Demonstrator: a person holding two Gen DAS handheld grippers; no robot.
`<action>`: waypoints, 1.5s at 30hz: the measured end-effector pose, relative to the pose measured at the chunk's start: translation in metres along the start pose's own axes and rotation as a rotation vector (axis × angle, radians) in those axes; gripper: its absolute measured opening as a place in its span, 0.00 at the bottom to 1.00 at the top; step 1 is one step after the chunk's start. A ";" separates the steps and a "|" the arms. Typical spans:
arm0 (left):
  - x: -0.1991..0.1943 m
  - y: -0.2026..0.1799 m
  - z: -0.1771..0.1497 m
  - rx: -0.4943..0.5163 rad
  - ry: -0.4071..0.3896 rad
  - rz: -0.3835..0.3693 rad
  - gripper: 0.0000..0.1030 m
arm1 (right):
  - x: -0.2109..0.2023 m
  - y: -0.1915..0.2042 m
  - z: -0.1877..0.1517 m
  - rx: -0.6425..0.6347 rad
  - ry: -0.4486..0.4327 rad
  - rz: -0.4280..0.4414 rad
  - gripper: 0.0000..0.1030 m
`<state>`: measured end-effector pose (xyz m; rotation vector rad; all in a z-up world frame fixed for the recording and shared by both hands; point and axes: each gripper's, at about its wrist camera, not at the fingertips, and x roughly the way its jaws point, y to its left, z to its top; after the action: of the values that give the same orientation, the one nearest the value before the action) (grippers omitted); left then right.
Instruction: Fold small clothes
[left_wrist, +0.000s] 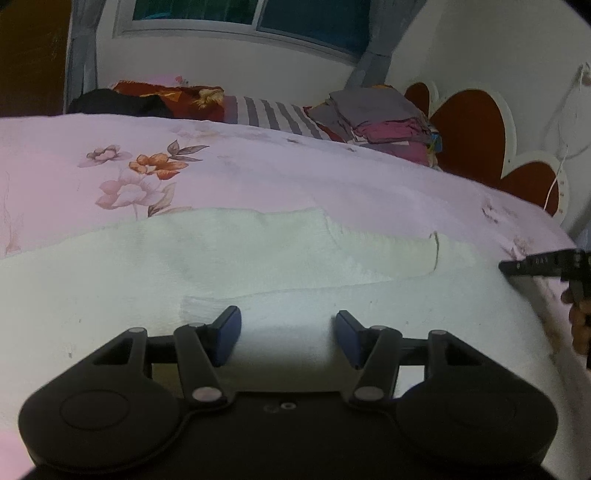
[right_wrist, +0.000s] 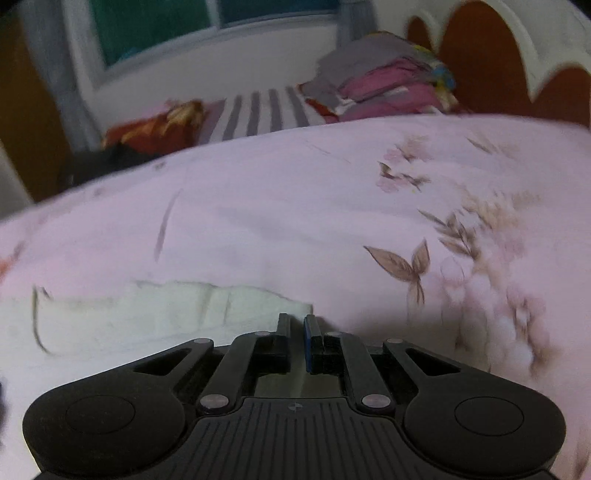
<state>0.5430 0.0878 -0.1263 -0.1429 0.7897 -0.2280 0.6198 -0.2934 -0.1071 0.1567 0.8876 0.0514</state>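
Note:
A white garment (left_wrist: 258, 251) lies flat on the pink flowered bedsheet (left_wrist: 332, 173), with one part folded over along its far edge. My left gripper (left_wrist: 287, 314) hovers over its near part, jaws open and nothing between the blue pads. In the right wrist view the same garment (right_wrist: 147, 314) lies at lower left, its right corner ending just beyond my right gripper (right_wrist: 298, 316). That gripper is shut, and I see no fabric pinched in it. In the left wrist view, the right gripper (left_wrist: 504, 266) comes in from the right edge, held by a hand (left_wrist: 580, 325).
A stack of folded clothes (left_wrist: 384, 118) sits at the far side of the bed beside a red and white headboard (left_wrist: 469, 133). A striped pillow (left_wrist: 273, 114) and red and dark fabrics (left_wrist: 177, 96) lie under the window. A white cable (left_wrist: 554, 177) hangs at right.

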 end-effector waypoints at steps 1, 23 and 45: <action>0.000 0.000 0.001 -0.001 0.005 0.002 0.54 | -0.001 0.002 0.000 -0.019 0.004 -0.006 0.08; -0.073 0.005 -0.038 -0.041 -0.051 0.083 0.83 | -0.103 0.065 -0.097 -0.099 0.022 -0.022 0.40; -0.219 0.310 -0.133 -0.984 -0.435 0.233 0.39 | -0.125 0.135 -0.106 -0.025 -0.044 0.039 0.64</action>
<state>0.3451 0.4376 -0.1345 -0.9884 0.4179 0.4239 0.4615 -0.1622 -0.0554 0.1516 0.8399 0.0950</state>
